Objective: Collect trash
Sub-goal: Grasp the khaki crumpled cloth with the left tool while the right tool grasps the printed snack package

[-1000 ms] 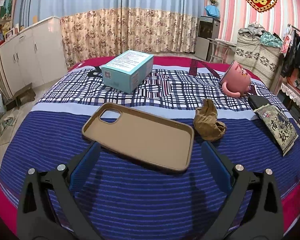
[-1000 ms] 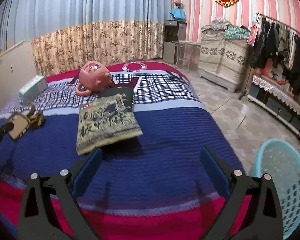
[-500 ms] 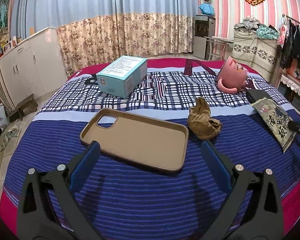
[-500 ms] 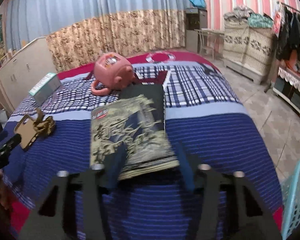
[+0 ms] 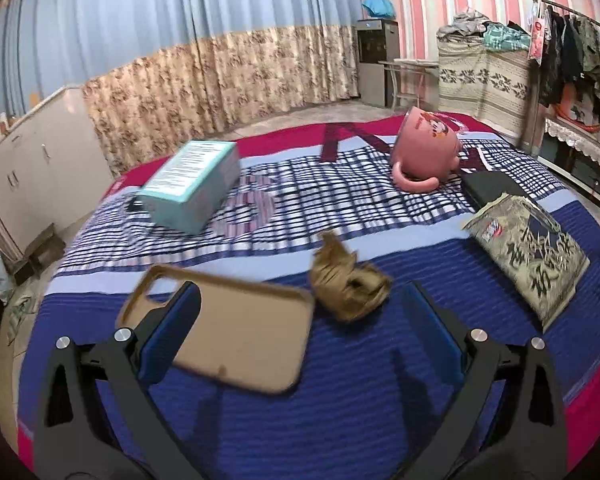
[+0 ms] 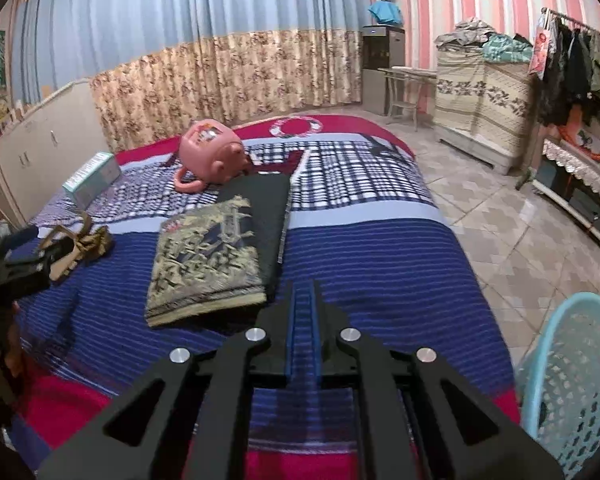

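At the bed's (image 5: 340, 420) left edge, toward the far corner, lies a teal box (image 5: 192, 192); it looks like a keeper, not trash. Nearer the front edge on the left, a tan phone case (image 5: 236, 340) lies flat, and the left gripper (image 5: 300, 328) hangs over it with its jaws spread wide, nothing between the pads. Just right of the case, touching or nearly touching its corner, sits the crumpled brown wrapper (image 5: 350, 284), which I judge to be the trash to collect. The risk here is that the left jaws, lined up partly over the case, close on the case's edge together with the wrapper, or nudge the light wrapper away. Further right, a pink mug (image 6: 210, 152) lies tipped near the far edge, and a patterned booklet (image 6: 206, 256) rests on a dark book toward the right edge. The right gripper (image 6: 304, 316) points at bare blanket just beside the booklet, its jaws closing with nothing between them. A light blue basket (image 6: 572, 380) stands on the floor off the bed's right front corner; a careless toss could miss it.
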Available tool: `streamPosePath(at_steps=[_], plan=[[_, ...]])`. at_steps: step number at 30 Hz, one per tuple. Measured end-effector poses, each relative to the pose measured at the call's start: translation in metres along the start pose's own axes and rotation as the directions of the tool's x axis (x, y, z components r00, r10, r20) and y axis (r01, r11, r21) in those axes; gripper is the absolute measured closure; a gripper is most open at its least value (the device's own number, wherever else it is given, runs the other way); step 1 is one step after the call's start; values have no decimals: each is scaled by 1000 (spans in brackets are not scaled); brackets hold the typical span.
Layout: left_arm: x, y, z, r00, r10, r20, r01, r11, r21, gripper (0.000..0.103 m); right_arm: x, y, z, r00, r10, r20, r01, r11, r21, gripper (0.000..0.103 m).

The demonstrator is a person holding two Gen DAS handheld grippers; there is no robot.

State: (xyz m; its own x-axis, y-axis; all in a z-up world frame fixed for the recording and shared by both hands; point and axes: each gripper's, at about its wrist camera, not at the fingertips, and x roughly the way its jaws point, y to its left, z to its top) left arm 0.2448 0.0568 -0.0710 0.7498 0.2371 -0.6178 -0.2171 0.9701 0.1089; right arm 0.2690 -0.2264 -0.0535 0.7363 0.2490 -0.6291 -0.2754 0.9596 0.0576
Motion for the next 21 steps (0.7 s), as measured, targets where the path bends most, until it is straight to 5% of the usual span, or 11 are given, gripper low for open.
streamPosePath(at_steps=[2,3,10,21], plan=[[13,-5,4,999,-13,-35,13,1000,-3,6,1,-1,0,1000,-16,3,16,1000,13,30],[21,-8,6,998,-18,-58,18,1000,2,7,0,-1,0,1000,-19,18,19,999,26,24],[36,-18,1,994,-51,-94,55,998,38,55,19,25,2,1000,-16,7,16,1000,-11,23],[29,-13,-4,997,-53,-53,52,999,-3,57,41,47,8,1000,-13,-22,14,1000,22,23]])
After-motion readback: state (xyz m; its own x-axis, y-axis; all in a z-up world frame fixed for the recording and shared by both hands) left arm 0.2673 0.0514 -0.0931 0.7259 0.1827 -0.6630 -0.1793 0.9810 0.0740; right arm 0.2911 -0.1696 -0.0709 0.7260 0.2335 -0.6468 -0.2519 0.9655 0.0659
